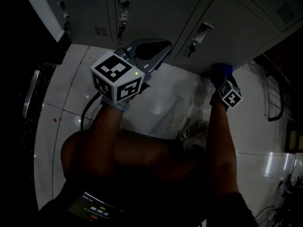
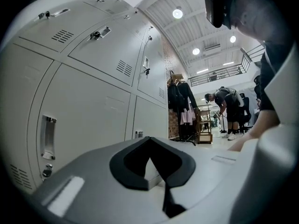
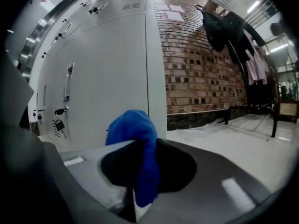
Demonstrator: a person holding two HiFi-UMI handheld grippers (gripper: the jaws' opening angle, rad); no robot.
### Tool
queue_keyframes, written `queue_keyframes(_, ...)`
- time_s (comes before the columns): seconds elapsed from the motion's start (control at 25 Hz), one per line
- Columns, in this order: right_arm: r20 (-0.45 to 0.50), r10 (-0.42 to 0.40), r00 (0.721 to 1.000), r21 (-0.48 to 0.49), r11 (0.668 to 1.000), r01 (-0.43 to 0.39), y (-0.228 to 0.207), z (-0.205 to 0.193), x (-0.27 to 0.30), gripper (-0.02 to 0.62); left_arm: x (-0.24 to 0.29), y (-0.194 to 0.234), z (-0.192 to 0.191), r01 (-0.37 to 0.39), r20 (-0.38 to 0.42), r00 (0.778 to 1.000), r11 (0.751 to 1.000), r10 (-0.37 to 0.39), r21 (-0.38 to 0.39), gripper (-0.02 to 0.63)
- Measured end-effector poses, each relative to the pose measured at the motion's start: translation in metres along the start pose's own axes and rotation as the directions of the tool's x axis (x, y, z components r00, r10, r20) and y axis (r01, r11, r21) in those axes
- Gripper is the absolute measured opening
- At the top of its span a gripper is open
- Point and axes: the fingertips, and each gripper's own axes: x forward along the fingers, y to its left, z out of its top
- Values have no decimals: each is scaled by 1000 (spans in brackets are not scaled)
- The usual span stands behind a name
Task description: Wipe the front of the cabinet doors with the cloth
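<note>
Blue cloth is bunching out between the fingers of the right gripper, which are clamping it tight, with one end poking forward and a tail hanging below. In the head view this gripper is reaching low, where the grey cabinet doors are meeting the pale tiled floor, and the cloth is lying right at the bottom edge of a door; whether it is pressing on the metal cannot be told. The left gripper is hovering higher up and nearer the person, its fingers closed together on nothing. Judging from this, the main risk is that only a small wad is sticking out, so the hard fingertips could be scraping the paint if the wad folds back under pressure. The cloth could also be working loose during a long stroke. A handle and a padlock are sitting on the door beside it in the right gripper view and could be snagging the fabric. The door in front is the last before a brick wall, so a sideways stroke could be running off the edge. As for writing, a small screen at the person's chest is showing a timer that seems to read 00:00:16; its other text is too small to read, and no brand is showing anywhere.
</note>
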Motion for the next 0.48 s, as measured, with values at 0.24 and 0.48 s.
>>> queue_keyframes(0.24,77,133,988,-112,986,-124,44,47,-26,75,-11,2,4,-17,-8,1000,999,17,33,0)
queue_keyframes(0.48,147,393,908,-169,914,-369,120,94,-84,75,-20,0,7,-18,-6,1000,999,19,42,0)
